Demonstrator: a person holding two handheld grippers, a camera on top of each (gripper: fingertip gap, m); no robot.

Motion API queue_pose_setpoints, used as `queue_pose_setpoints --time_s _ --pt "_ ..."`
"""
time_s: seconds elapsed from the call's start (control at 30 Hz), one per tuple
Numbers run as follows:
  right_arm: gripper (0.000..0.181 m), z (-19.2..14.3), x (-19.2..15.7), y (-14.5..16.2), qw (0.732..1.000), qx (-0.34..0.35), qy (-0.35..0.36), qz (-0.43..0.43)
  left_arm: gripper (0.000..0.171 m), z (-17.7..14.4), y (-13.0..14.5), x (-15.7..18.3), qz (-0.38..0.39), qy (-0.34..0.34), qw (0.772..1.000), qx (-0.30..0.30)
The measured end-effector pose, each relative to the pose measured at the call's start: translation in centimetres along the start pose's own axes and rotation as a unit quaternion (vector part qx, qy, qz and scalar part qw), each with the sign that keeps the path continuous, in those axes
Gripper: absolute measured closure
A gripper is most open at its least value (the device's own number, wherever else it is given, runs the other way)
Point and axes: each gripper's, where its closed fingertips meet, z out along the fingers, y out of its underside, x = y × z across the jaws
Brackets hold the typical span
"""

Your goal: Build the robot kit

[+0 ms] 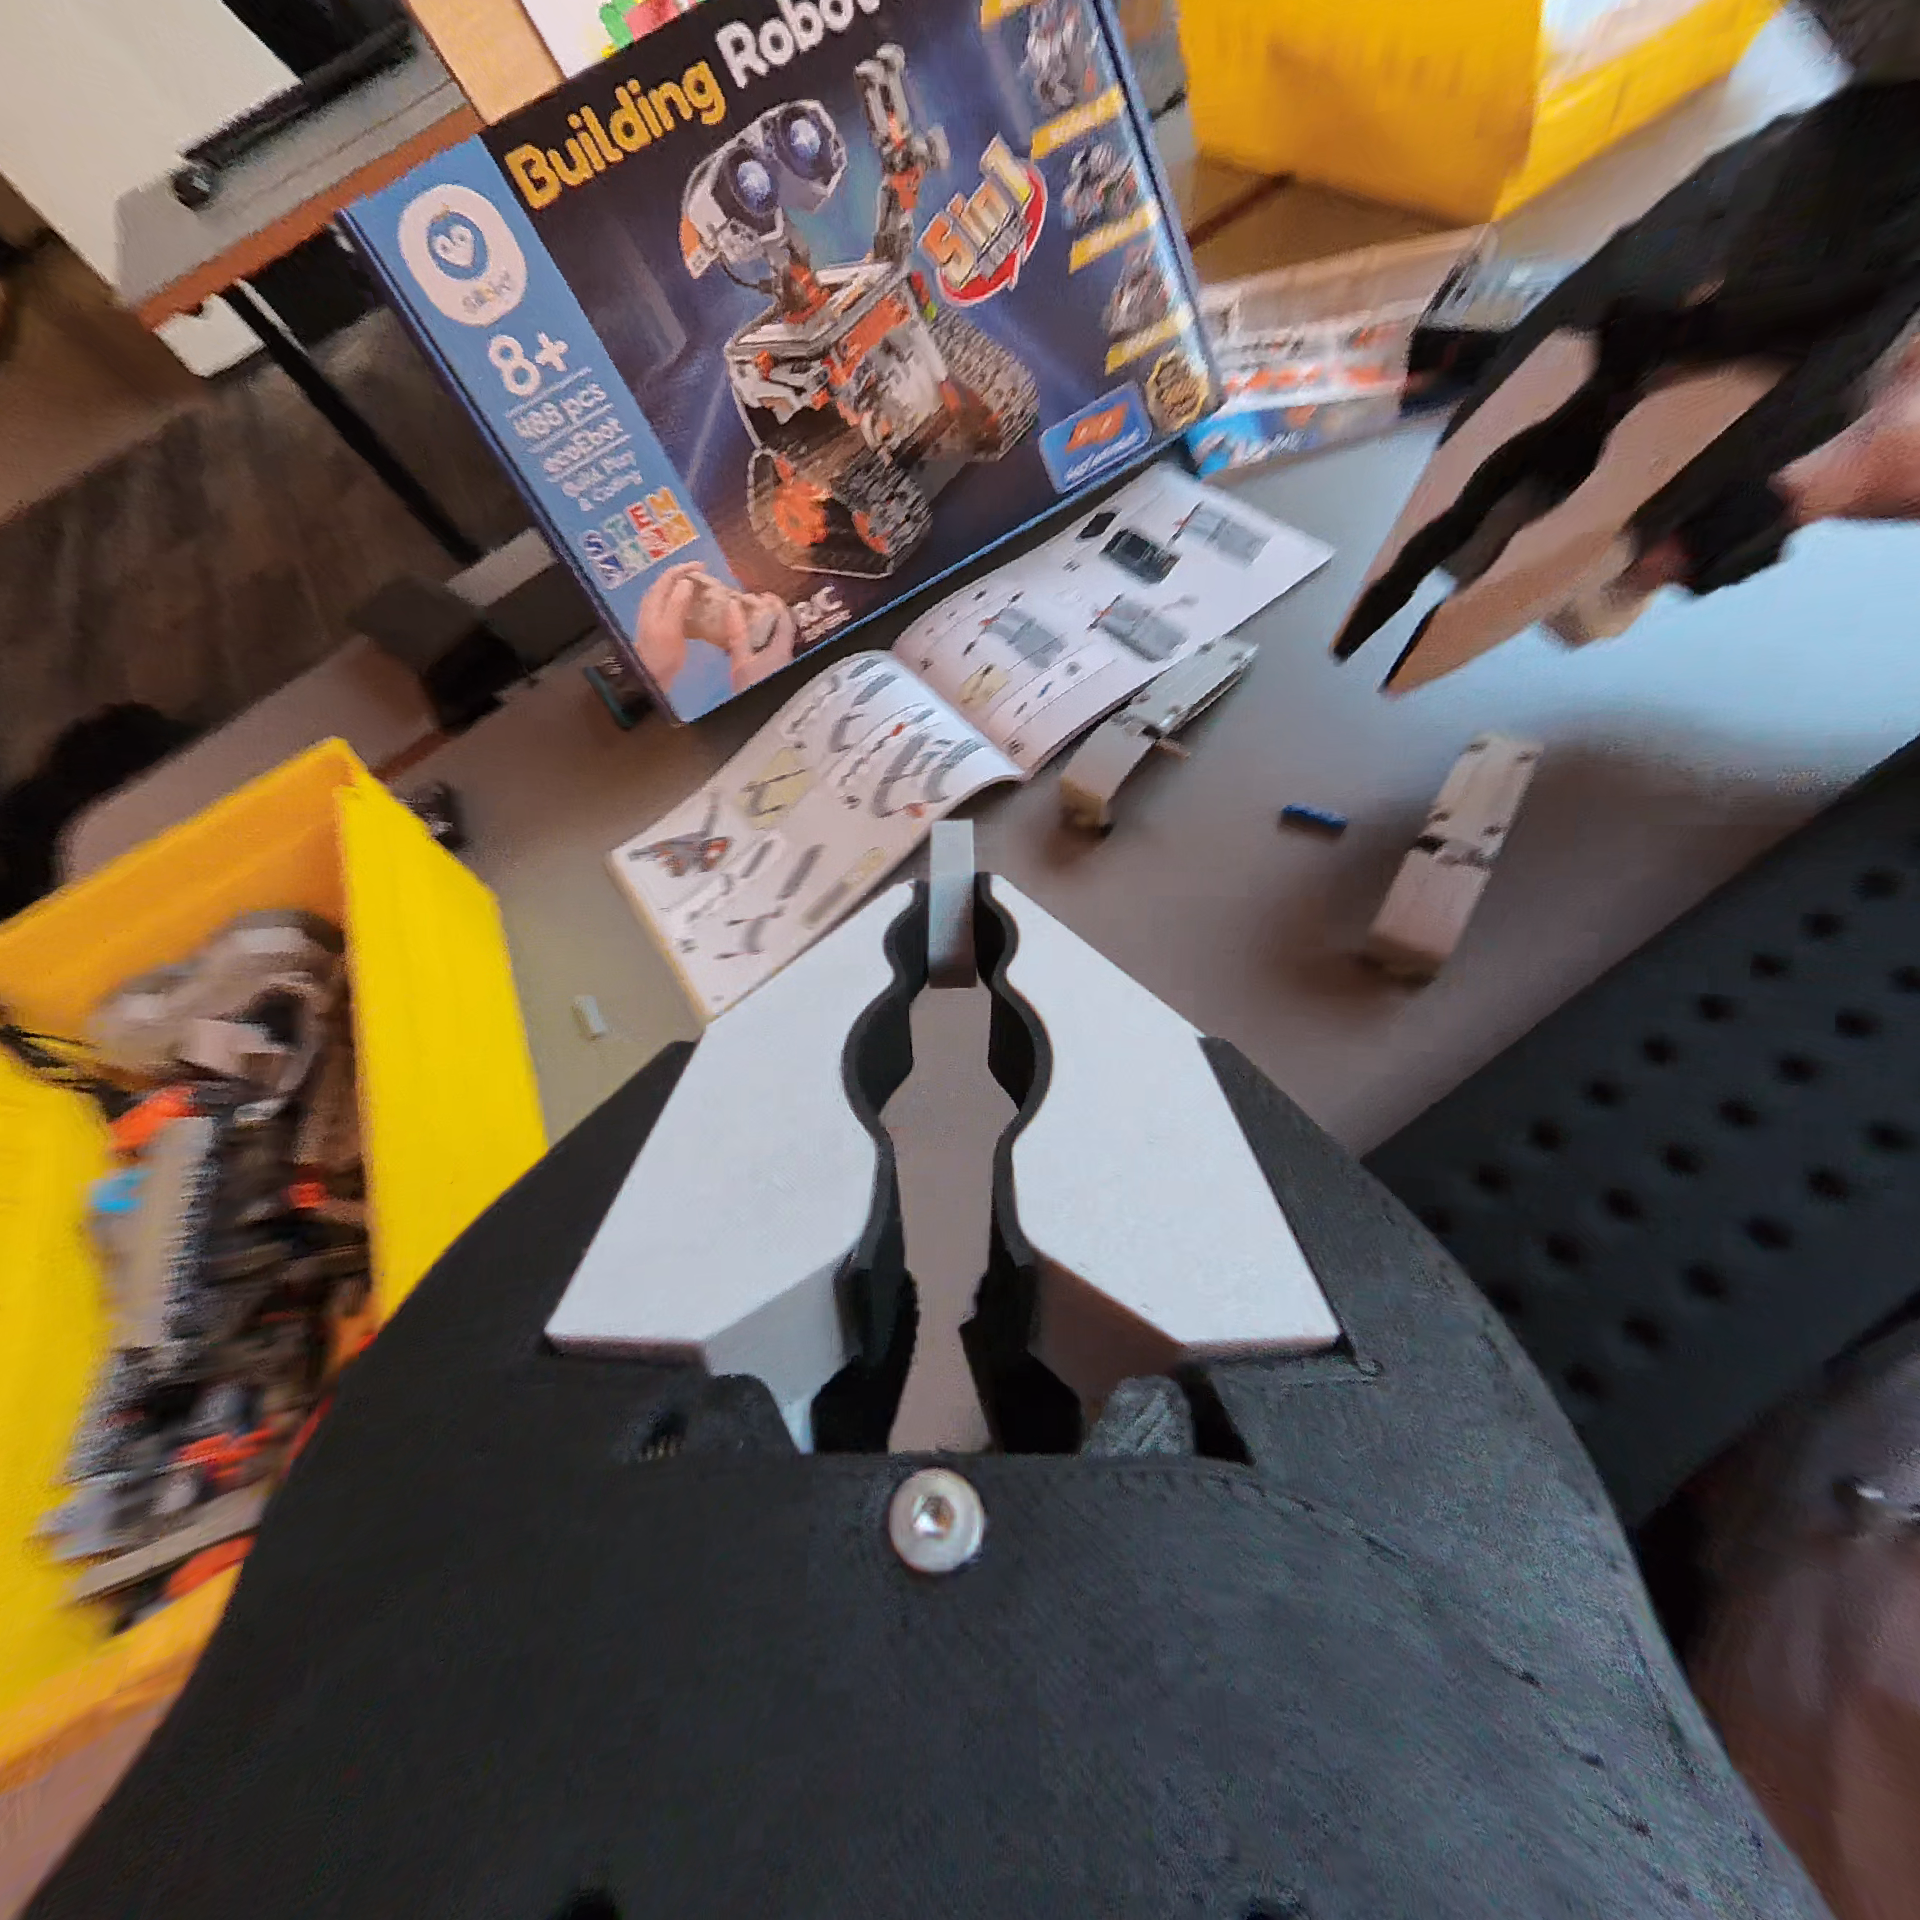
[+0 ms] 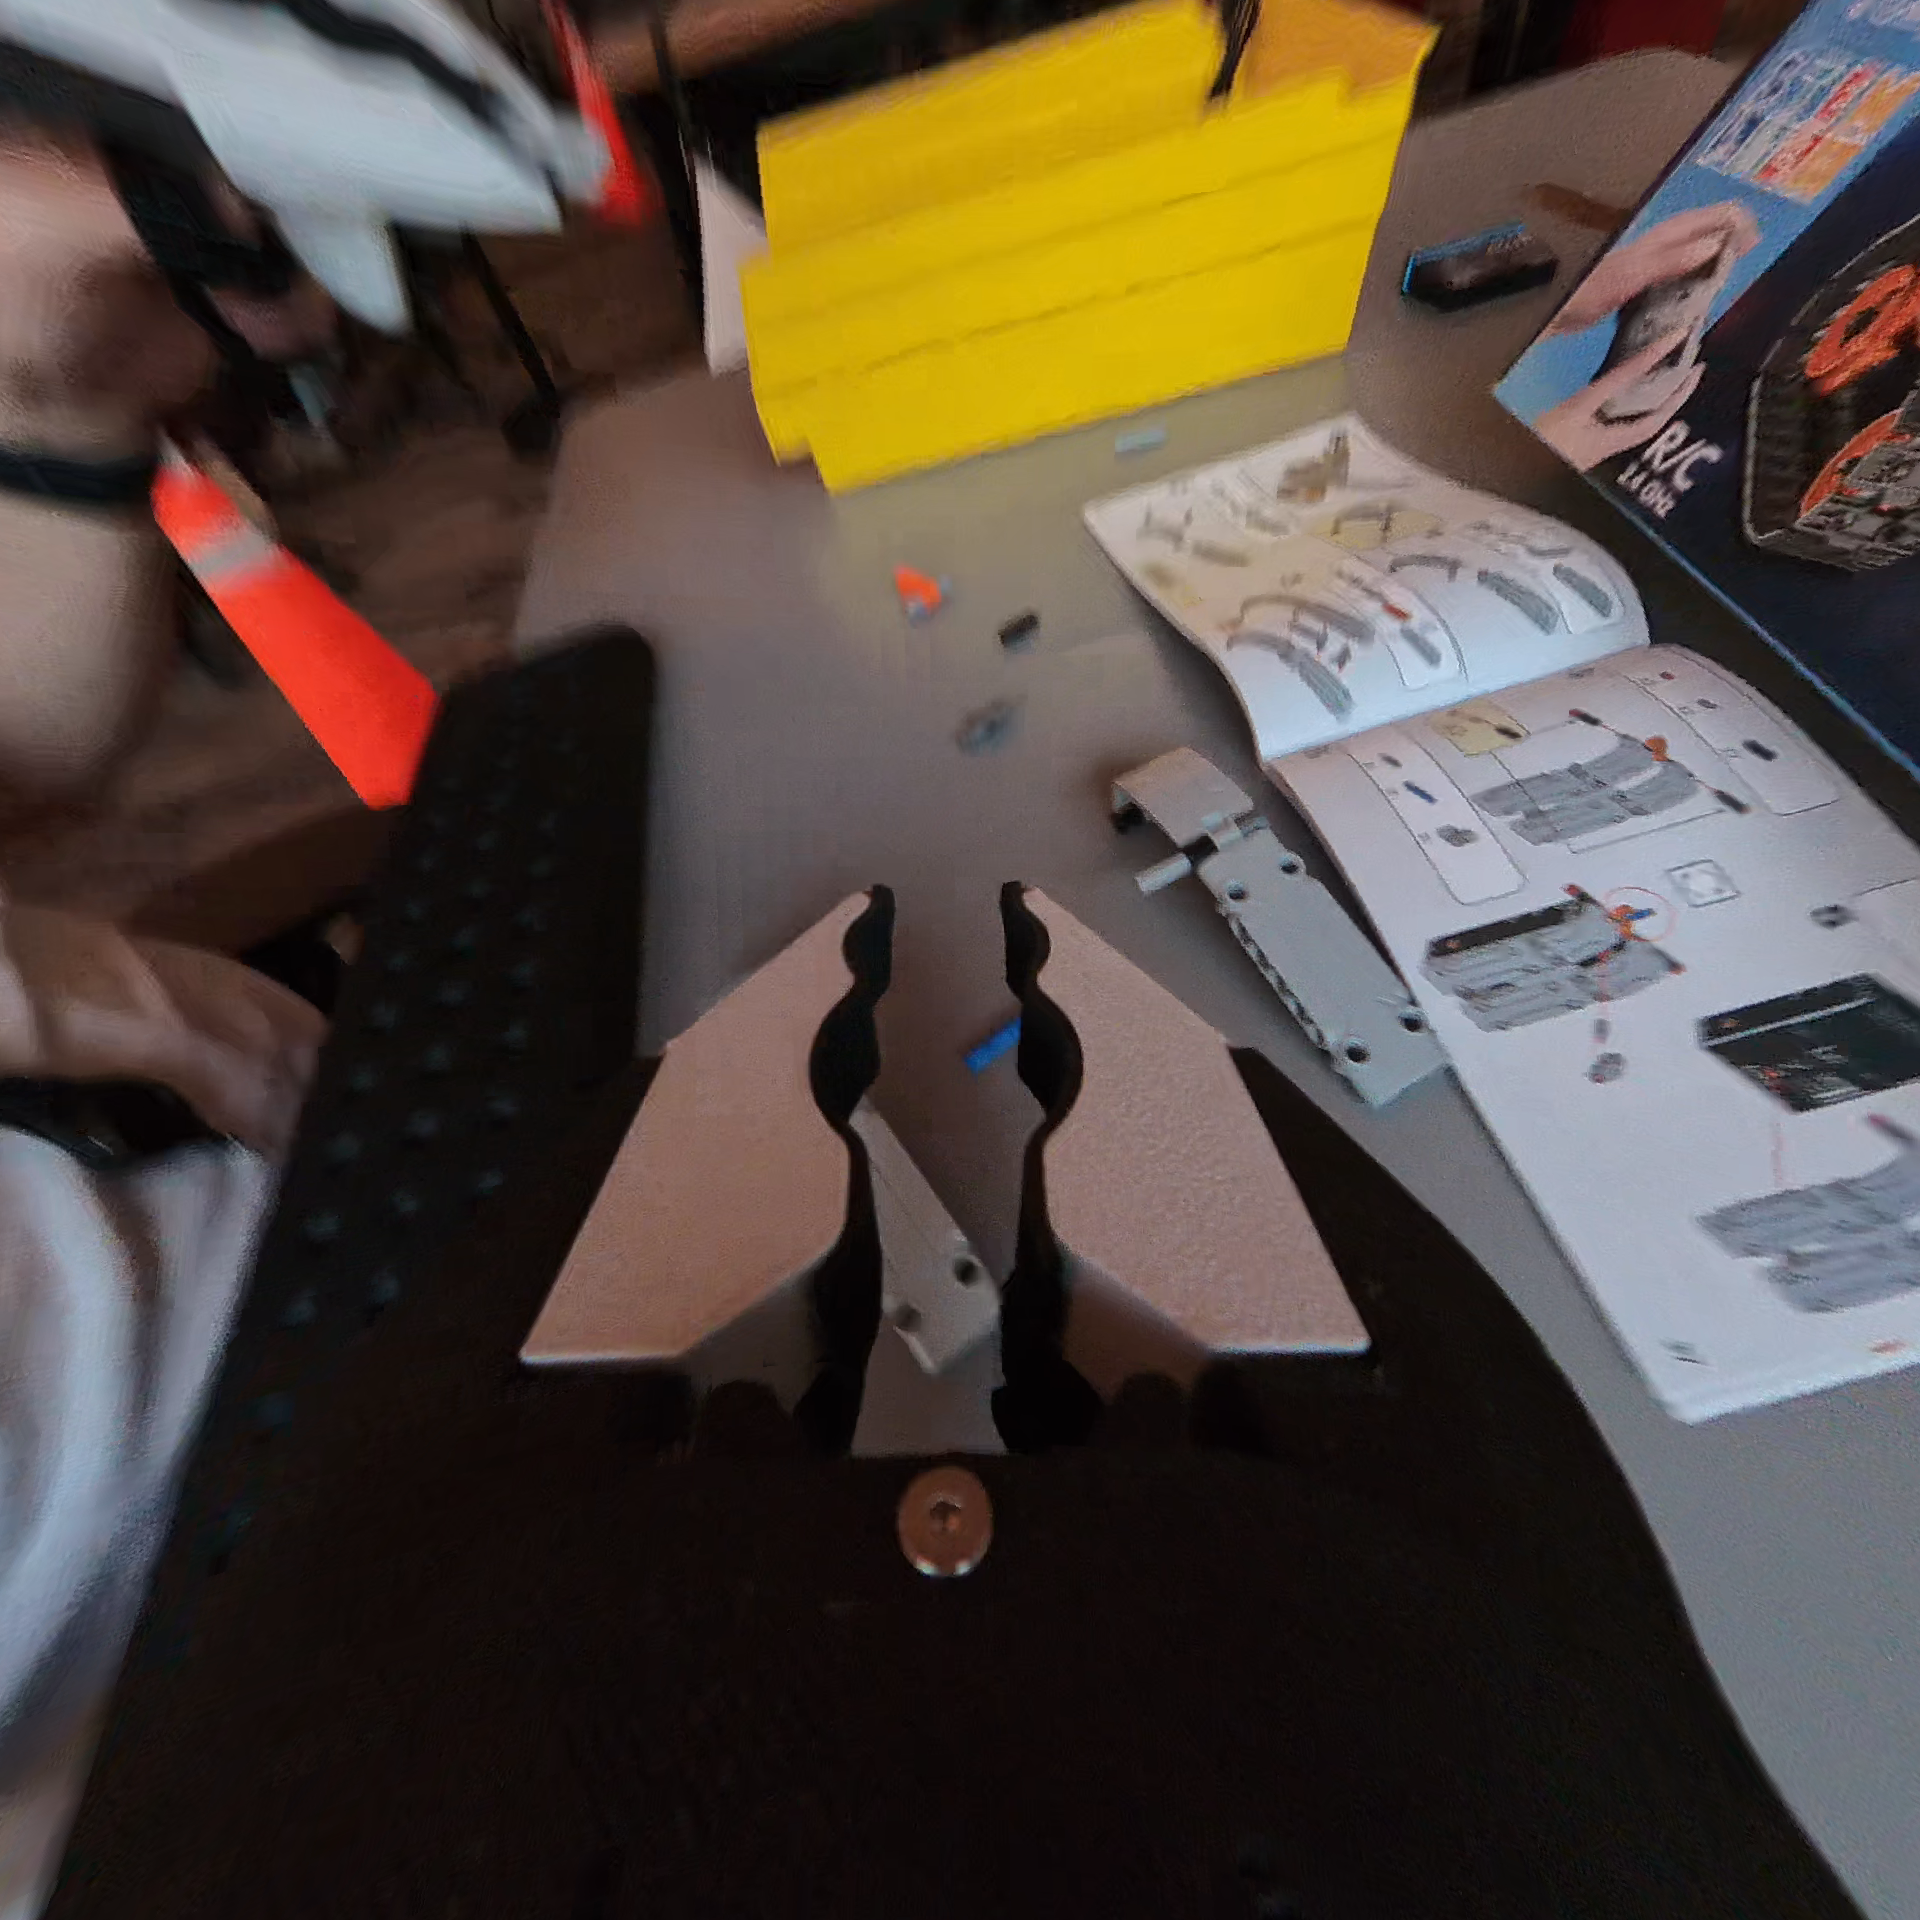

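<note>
My left gripper (image 1: 951, 904) is shut on a small flat grey piece (image 1: 951, 883) that stands upright out of its tips, held above the open instruction booklet (image 1: 935, 717). My right gripper (image 2: 948, 902) is open and hovers over the grey table; it also shows in the left wrist view (image 1: 1387, 649) at the upper right. Through its gap I see a blue pin (image 2: 992, 1042) and a grey beam with holes (image 2: 935, 1278) lying below. A longer grey assembly (image 2: 1268, 914) lies just right of it, beside the booklet (image 2: 1558, 883).
A yellow bin (image 1: 416, 987) of loose parts stands at the left. The toy box (image 1: 790, 343) stands behind the booklet. A black perforated board (image 1: 1714, 1143) lies at the right. Two grey assemblies (image 1: 1153, 727) (image 1: 1455, 852) and small loose pieces (image 2: 914, 587) lie on the table. A person is at the left edge of the right wrist view. The gap from one gripper's tips to the other's is roughly 20 cm.
</note>
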Motion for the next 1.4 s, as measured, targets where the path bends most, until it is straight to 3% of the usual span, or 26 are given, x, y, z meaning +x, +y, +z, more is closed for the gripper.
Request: queue_pose_setpoints --time_s 0.07,0.17,0.23,0.33,0.4,0.5,0.67,0.77,0.9,1.03,1.13,1.2,1.3,1.4 --pt "0.158 0.7 0.6 2.3 0.983 -0.119 0.012 -0.141 0.165 0.3 0.4 0.6 -0.031 0.038 0.999 0.015" --pt "0.158 1.2 1.3 3.6 0.899 -0.227 -0.022 -0.375 0.165 0.9 1.3 1.4 -0.012 0.083 0.996 0.008" --pt "0.157 1.3 2.2 4.5 0.844 -0.320 -0.057 -0.426 0.165 1.4 1.7 1.6 0.033 0.089 0.995 0.004" --pt "0.158 1.7 2.0 4.3 0.759 -0.372 -0.107 -0.523 0.165 2.2 3.3 1.0 0.156 0.070 0.984 -0.055" --pt "0.157 2.2 1.5 4.7 0.714 -0.391 -0.141 -0.564 0.165 2.7 4.6 -0.6 0.249 0.038 0.961 -0.112" --pt "0.156 3.1 1.1 5.4 0.667 -0.396 -0.180 -0.605 0.165 3.1 5.5 -2.8 0.313 0.002 0.935 -0.168" --pt "0.154 3.5 0.9 7.0 0.620 -0.417 -0.233 -0.623 0.165 3.8 5.5 -3.8 0.301 -0.008 0.936 -0.180" --pt "0.157 3.6 0.7 7.1 0.623 -0.421 -0.252 -0.609 0.165 4.0 5.5 -4.0 0.291 -0.011 0.939 -0.182" --pt "0.176 2.8 0.6 7.7 0.637 -0.433 -0.271 -0.578 0.165 4.3 5.5 -4.1 0.290 -0.015 0.939 -0.184" --pt "0.176 2.7 0.7 7.6 0.684 -0.424 -0.262 -0.533 0.165 4.7 5.2 -4.0 0.284 -0.012 0.941 -0.184" --pt "0.176 2.8 0.9 7.5 0.734 -0.425 -0.241 -0.473 0.165 5.0 5.3 -3.4 0.267 -0.004 0.946 -0.183" --pt "0.177 2.9 0.9 7.4 0.783 -0.421 -0.221 -0.401 0.165 4.9 5.4 -2.5 0.237 0.008 0.956 -0.174" --pt "0.176 3.0 0.9 7.2 0.852 -0.389 -0.192 -0.294 0.165 5.0 5.4 -0.2 0.152 0.040 0.977 -0.143" --pt "0.177 3.2 1.0 7.0 0.903 -0.359 -0.145 -0.186 0.165 5.2 5.2 1.5 0.064 0.062 0.990 -0.107"
